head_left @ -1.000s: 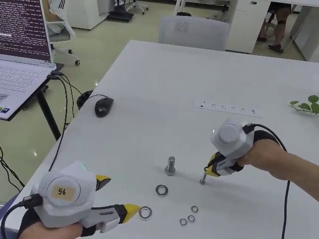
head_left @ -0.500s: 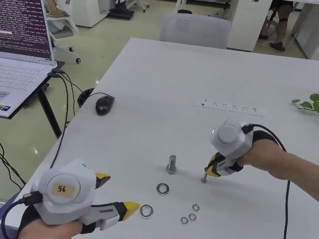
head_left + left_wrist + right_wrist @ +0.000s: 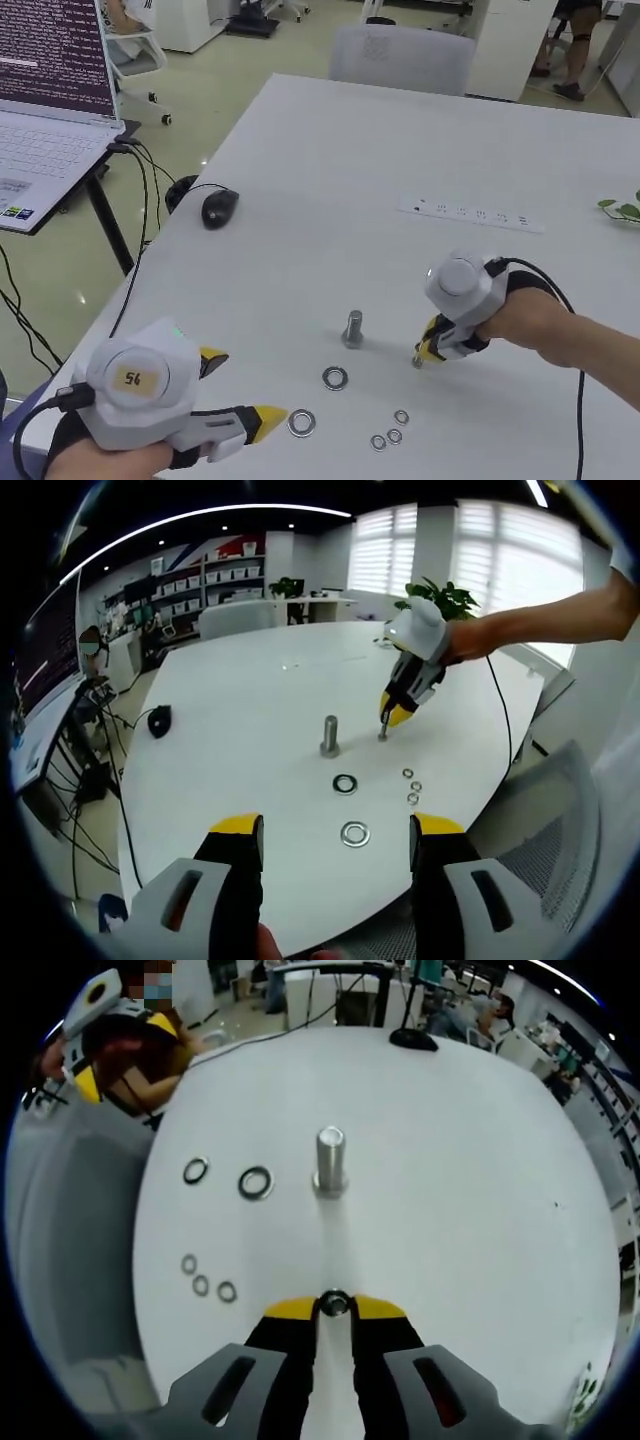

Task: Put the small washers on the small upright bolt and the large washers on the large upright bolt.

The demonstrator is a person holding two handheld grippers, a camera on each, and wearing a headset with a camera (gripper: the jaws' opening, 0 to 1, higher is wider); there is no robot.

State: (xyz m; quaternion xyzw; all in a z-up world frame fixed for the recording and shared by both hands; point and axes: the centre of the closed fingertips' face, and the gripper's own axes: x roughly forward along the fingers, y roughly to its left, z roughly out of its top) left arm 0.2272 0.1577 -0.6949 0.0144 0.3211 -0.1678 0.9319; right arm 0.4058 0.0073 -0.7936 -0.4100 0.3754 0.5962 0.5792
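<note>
Hovering at the near left edge of the white workbench [image 3: 330, 200], the left gripper [image 3: 242, 388] has its yellow-tipped jaws spread wide and empty, just as a second ago. One large washer [image 3: 301, 422] lies flat just beside its right tip, and in the left gripper view it sits between the two jaws, a little ahead of them. To the right of it, three small washers [image 3: 392, 432] lie flat in a loose cluster, untouched. A little farther off is the second large washer [image 3: 335, 377], and beyond that the large bolt [image 3: 352, 329] stands upright on its head with a bare shank.

Right of the large bolt, the right gripper [image 3: 430, 350] is clamped on the small bolt [image 3: 334, 1304], whose top shows pinched between the closed tips. It was pinched there a second ago too.

What has shifted over the last second is mostly the head camera. The layout of bolts and washers looks the same, and neither gripper has moved noticeably against the parts. By my reading the task is barely begun, with the small bolt being steadied or set upright and no washer threaded yet.

Farther back lie a power strip [image 3: 470, 214] on the right and a mouse [image 3: 219, 208] on the left, with a laptop [image 3: 45, 120] off the table's left side and a chair [image 3: 400, 58] at the far end.
</note>
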